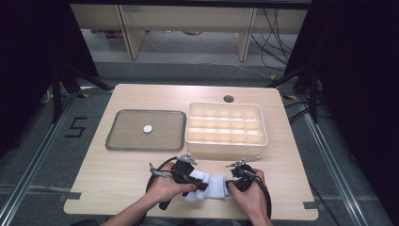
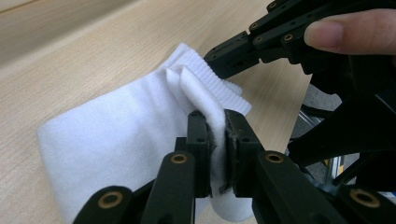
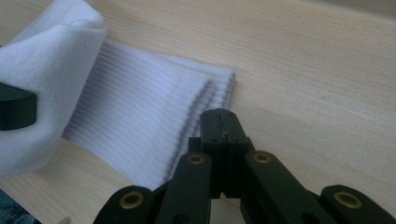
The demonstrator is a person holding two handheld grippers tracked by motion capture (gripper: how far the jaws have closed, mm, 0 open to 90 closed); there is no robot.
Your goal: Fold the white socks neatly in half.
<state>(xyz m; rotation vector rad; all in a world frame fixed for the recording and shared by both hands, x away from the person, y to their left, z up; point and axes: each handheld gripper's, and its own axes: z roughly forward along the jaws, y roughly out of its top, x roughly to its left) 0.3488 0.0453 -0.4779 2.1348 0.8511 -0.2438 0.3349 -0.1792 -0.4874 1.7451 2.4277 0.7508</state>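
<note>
Your two hands sit at the near edge of the bench [image 1: 122, 174], each holding a pair of tongs, with a white sock [image 1: 212, 186] lying on the bench between them. Left tongs [image 2: 217, 140]: jaws clenched on a fold of the sock's fabric, pads pressing the cloth from both sides, as the left gripper view shows. Right tongs [image 3: 219, 126]: jaws fully clenched against each other with nothing between them; the tips rest just beside the sock's ribbed cuff [image 3: 154, 116], on bare wood. In the high view the right tongs [image 1: 231, 184] stand at the sock's right end and the left tongs [image 1: 201, 184] at its left part. Farther back on the bench, a grey tray [image 1: 127, 141] carries a small white round disc [image 1: 147, 128]; to its right, just beside it, stands a cream compartment box [image 1: 226, 146], its cells in three rows.
</note>
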